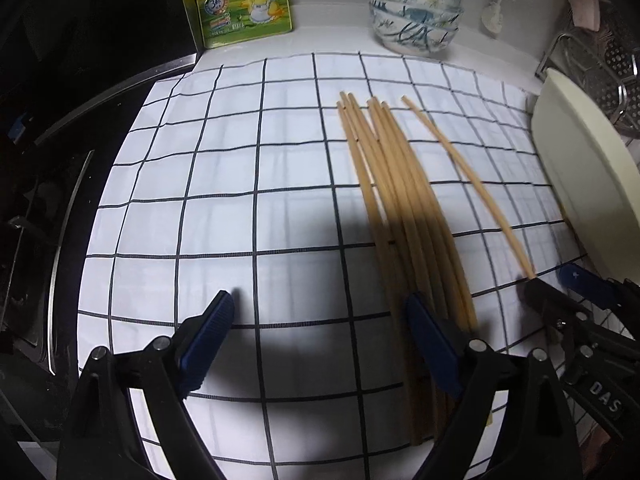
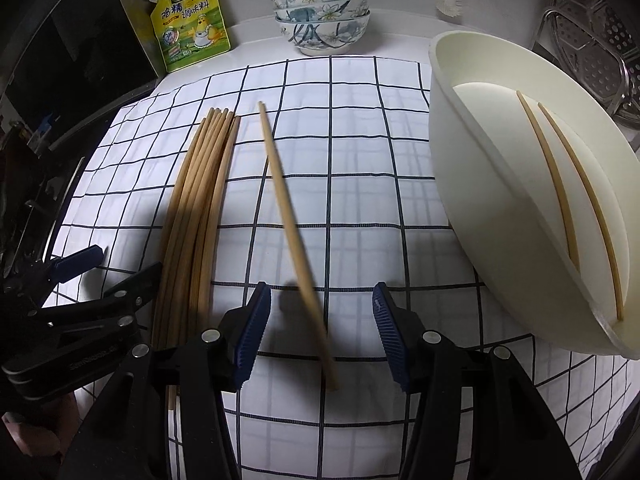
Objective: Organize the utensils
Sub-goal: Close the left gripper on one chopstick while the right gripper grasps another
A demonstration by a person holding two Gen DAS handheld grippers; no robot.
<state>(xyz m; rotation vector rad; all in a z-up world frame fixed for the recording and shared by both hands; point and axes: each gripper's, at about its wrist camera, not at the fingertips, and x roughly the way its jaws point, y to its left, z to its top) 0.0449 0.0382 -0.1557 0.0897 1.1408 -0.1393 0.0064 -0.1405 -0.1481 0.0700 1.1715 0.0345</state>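
While both tools hang over the checked cloth (image 1: 224, 184), neither pinches anything. The left gripper (image 1: 320, 320) has its jaws spread wide over bare cloth, its right finger just beside the near ends of the bundle of chopsticks (image 1: 400, 208). The right gripper (image 2: 322, 312) also stands with its jaws apart; the single chopstick (image 2: 288, 216) runs between them, and the pads do not press on it. The near part of that stick is blurred, so whether it lies flat or is tipped up cannot be told.

Counting the loose sticks: the bundle (image 2: 200, 200) holds about seven or eight, lying side by side and partly overlapping, so the exact count cannot be told. The single chopstick lies apart to the right of the bundle, roughly parallel to it. All of these are on the cloth.

To the right of the cloth is one cream tray (image 2: 480, 208), an oval, shallow container tilted toward the camera in the right wrist view. Inside it are two chopsticks (image 2: 560, 184), side by side and slightly apart, running lengthwise along the floor.

Farther back, beyond the cloth's far edge, stands one stack of three bowls (image 2: 324, 20), white with blue flower patterns, nested; what they hold cannot be seen. Left of the stack, one yellow-green seasoning pouch (image 2: 192, 28) stands upright against a dark panel. At the far right a metal rack (image 2: 600, 56) with perforated steel pieces sits behind the tray.
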